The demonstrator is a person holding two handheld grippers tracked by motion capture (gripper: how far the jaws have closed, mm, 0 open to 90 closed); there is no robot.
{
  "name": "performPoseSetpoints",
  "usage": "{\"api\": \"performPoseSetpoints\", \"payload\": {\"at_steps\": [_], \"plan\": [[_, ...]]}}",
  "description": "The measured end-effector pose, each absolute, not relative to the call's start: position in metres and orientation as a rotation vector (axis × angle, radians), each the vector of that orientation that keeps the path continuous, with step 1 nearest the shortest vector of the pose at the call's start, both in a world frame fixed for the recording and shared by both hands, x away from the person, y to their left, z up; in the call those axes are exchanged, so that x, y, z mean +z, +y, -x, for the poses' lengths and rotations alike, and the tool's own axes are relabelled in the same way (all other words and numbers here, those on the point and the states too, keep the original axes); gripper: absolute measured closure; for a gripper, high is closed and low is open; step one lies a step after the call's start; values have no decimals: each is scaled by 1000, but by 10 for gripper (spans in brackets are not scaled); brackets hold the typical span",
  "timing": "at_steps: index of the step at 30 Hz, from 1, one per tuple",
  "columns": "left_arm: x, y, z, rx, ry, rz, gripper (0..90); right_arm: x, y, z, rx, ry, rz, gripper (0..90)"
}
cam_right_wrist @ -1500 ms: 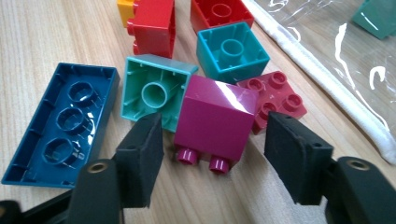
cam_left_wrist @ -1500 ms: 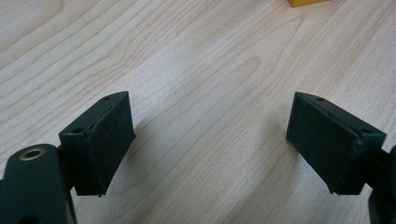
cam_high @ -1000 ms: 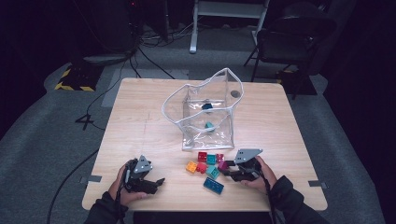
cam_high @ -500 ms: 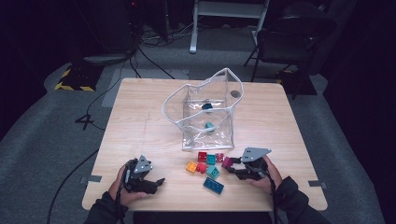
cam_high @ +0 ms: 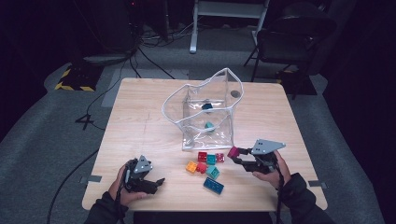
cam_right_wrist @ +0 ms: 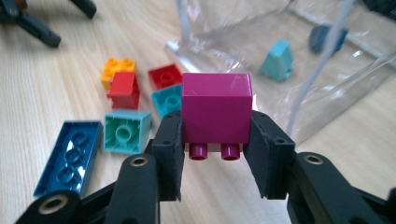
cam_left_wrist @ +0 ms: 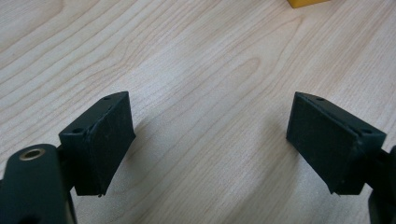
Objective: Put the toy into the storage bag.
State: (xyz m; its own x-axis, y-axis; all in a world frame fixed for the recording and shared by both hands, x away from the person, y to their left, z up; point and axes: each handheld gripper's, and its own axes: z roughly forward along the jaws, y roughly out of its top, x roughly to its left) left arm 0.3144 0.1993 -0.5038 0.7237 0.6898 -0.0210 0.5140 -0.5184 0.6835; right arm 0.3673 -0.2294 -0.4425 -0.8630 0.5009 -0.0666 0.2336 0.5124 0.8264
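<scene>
My right gripper is shut on a magenta brick, studs pointing back toward the camera. In the high view the right gripper holds that magenta brick above the table, just right of the loose bricks and in front of the clear plastic bag. The bag holds a teal brick and a dark blue piece. My left gripper rests near the table's front left. In its own view the left gripper has its jaws apart over bare wood, nothing between them.
Several loose bricks lie in front of the bag: an orange one, a red one, a teal one and a long blue one. The table's front edge is close to both hands. A chair stands beyond the table.
My right gripper has lifted the magenta brick off the table and drifted slightly right. The left gripper has stayed where it was.
</scene>
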Motion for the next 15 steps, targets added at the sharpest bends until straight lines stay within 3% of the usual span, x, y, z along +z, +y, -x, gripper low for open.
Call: {"api": "performPoseSetpoints", "payload": {"at_steps": [15], "plan": [[-504, 199, -314, 331, 908, -2237, 152, -398, -245, -381, 1328, 2357, -631, 596]]}}
